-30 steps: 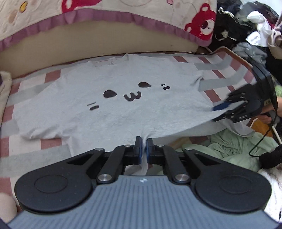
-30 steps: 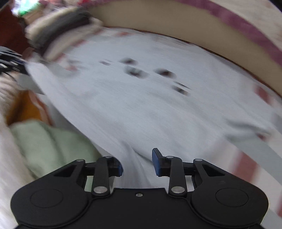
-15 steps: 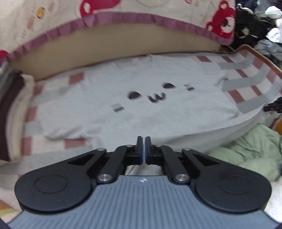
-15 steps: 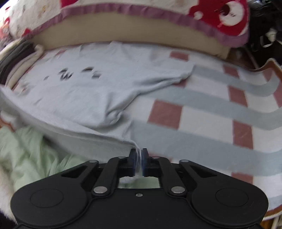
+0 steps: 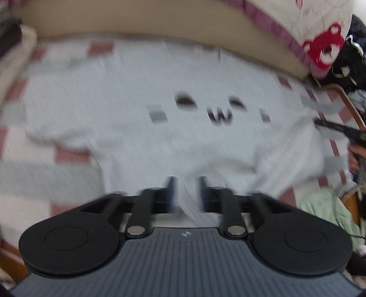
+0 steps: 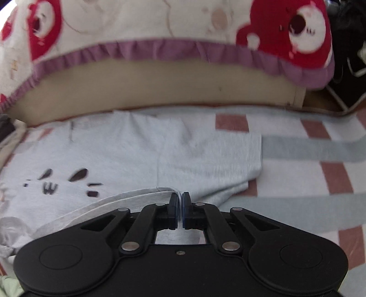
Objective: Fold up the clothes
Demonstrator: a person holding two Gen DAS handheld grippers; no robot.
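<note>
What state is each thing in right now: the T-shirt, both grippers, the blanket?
Grey T-shirt: spread face-up, bottom hem lifted.
Left gripper: open, jaws just opening, hem fabric between them.
Right gripper: shut on the hem.
Checked blanket: flat under the shirt.

Pale grey cotton T-shirt (image 6: 128, 148) printed with a small black cartoon face; under it, white bed cover (image 6: 292, 173) checked in grey stripes and brick-red squares. Behind, cream blanket (image 6: 141, 20) with red bears and purple frilled edge. Beside the bed, pale green cloth (image 5: 320, 205).
</note>
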